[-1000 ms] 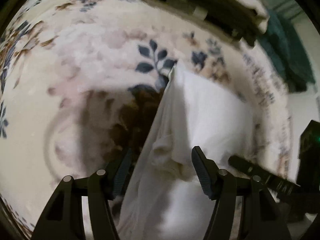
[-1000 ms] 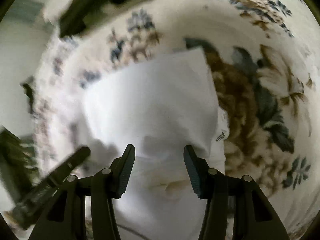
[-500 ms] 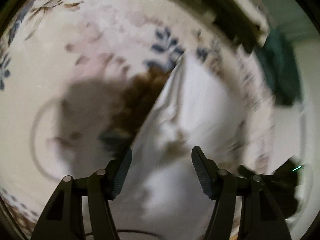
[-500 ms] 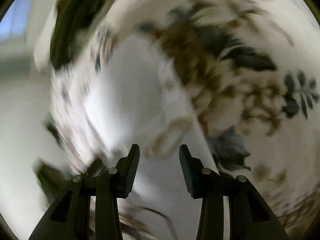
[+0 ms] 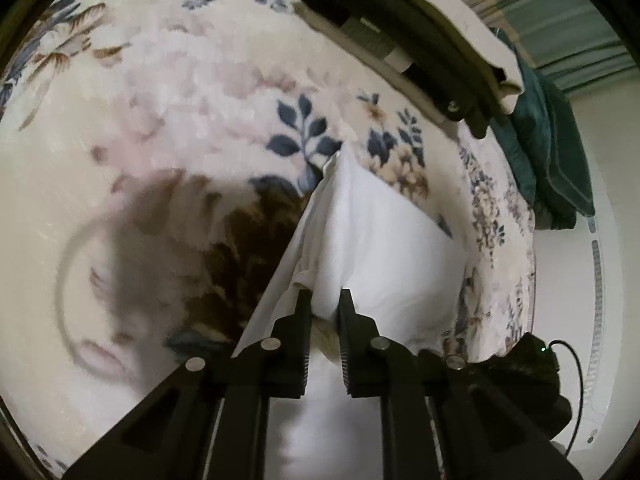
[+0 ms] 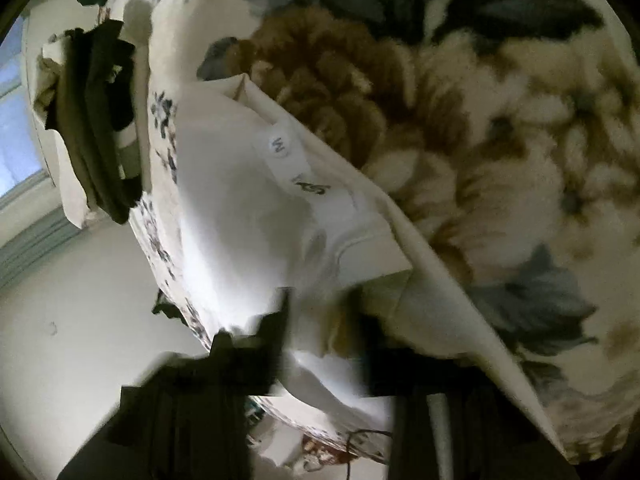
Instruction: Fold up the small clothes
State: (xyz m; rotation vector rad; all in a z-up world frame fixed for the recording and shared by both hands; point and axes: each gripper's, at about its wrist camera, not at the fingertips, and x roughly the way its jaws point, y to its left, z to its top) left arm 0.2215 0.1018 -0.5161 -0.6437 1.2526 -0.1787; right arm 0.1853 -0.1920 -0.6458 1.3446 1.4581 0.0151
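A white garment (image 5: 380,240) lies on a floral blanket (image 5: 160,120), with one edge lifted into a ridge. My left gripper (image 5: 325,308) has its jaws closing, and the pads pinch a bunched fold of that white cloth. In the right wrist view the same garment (image 6: 240,220) shows its neck label (image 6: 278,146). My right gripper (image 6: 322,312) is blurred by motion. Its jaws are closing around a raised fold of the garment's near edge, and cloth fills the gap between them.
A stack of folded dark clothes (image 5: 400,40) sits at the far edge of the blanket, also visible in the right wrist view (image 6: 96,120). A dark green cloth (image 5: 552,152) lies beyond it. The bed edge drops to a pale floor (image 6: 80,300).
The left jaws went from wide apart to pinched on the white cloth. The right gripper rolled, dropped closer to the garment's label edge, and its jaws narrowed.
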